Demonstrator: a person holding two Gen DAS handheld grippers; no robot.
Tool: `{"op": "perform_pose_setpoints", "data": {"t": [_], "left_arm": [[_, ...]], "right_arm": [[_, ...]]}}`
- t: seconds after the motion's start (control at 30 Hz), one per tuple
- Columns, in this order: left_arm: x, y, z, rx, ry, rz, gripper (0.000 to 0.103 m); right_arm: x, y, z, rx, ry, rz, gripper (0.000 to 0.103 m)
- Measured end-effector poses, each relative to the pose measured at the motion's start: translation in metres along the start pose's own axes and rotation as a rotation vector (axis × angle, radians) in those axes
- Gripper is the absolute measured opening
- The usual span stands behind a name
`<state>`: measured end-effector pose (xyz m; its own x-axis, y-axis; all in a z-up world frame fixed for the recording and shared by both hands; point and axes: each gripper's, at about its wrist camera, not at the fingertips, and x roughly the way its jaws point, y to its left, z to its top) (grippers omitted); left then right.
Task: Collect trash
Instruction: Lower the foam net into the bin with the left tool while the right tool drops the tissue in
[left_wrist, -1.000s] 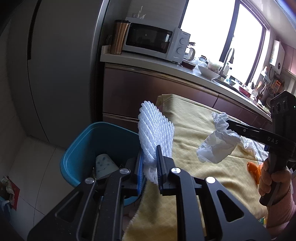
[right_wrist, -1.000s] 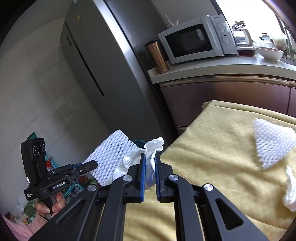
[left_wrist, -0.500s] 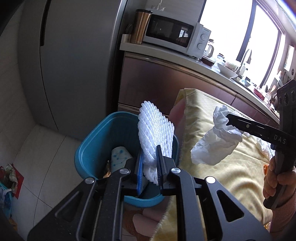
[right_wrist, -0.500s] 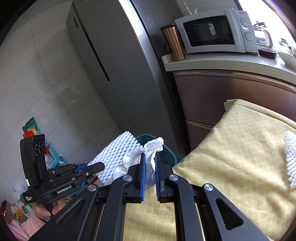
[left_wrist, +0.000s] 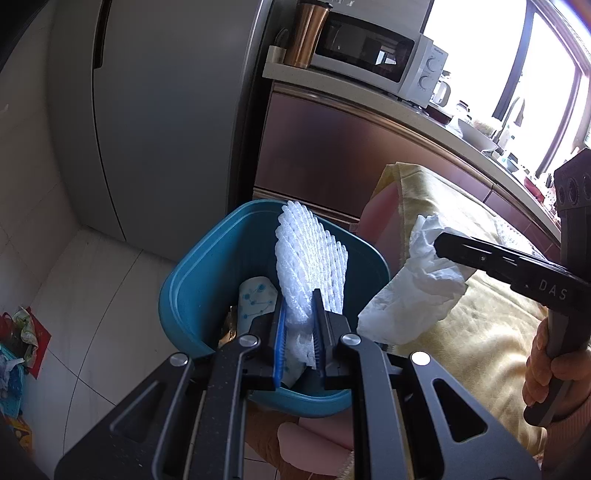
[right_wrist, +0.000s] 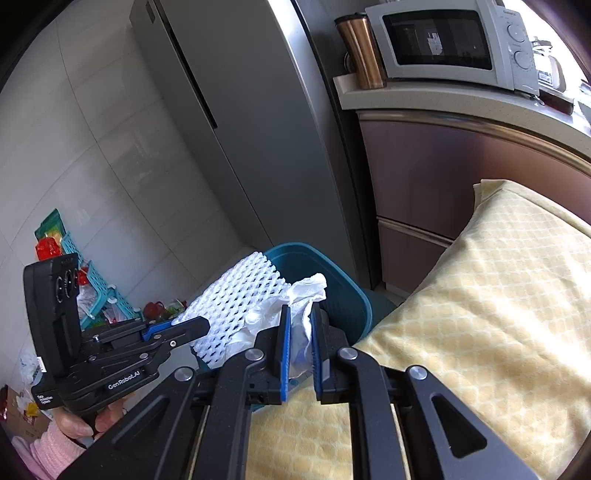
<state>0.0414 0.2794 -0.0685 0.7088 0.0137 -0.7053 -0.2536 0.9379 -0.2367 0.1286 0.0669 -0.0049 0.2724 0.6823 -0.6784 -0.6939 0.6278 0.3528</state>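
Both grippers were clamped on trash above the blue bin (left_wrist: 192, 295) at frame centre, the left gripper (left_wrist: 298, 325) on foam netting (left_wrist: 314, 258), the right gripper (right_wrist: 298, 332) on a crumpled tissue (right_wrist: 306, 291) (neither dropped yet).

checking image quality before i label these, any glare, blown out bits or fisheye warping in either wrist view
Left wrist view: the window is blown out to white and the counter bows from fisheye warp; the foam net stays sharp. Right wrist view: dark vignette in the corners, the fridge leans and curves, and the yellow cloth is bright but readable.
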Motion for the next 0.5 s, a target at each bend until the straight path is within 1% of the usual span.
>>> {"op": "perform_pose_setpoints", "data": {"t": [0.17,0.33,0.5], "left_arm": [[0.01,0.003,-0.001,-0.011,0.014,0.009,0.013],[0.019,0.006,-0.003,-0.022,0.035,0.015,0.014],[0.033,0.007,-0.005,-0.044,0.061,0.006,0.015]], "right_arm": [[0.016,0.005,-0.001,-0.006,0.036,-0.018,0.01],[0.031,0.006,-0.002,0.005,0.077,-0.03,0.013],[0.034,0.006,-0.001,0.011,0.08,-0.03,0.015]]}}
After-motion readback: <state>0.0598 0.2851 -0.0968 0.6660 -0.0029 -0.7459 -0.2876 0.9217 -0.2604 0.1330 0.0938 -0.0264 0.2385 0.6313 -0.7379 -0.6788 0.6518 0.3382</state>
